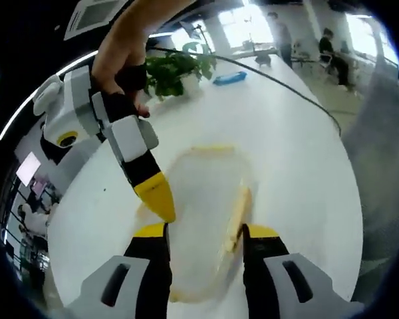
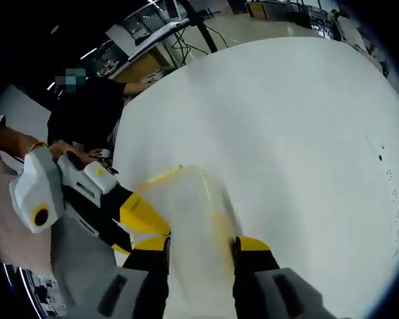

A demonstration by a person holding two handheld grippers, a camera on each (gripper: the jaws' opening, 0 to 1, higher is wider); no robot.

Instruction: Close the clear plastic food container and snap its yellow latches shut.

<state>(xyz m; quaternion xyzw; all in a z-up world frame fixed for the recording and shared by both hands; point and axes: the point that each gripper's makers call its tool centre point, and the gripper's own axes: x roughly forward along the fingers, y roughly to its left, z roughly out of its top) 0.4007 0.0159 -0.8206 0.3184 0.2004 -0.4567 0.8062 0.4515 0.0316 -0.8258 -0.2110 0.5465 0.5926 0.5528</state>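
Both grippers at the container (image 1: 206,219) on the table (image 1: 286,133)

Left gripper (image 1: 206,234) and right gripper (image 2: 201,244) straddle it, jaws wide, gripping nothing.

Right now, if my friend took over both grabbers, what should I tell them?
Left gripper: jaws open, one either side of the clear plastic food container on the white table.
Right gripper: jaws open, straddling the same container; in the left gripper view its yellow tip sits at the container's edge.
Done: lid looks to be on the container.
Left: yellow latches. Too blurred to tell which are snapped, so check each and press it shut.
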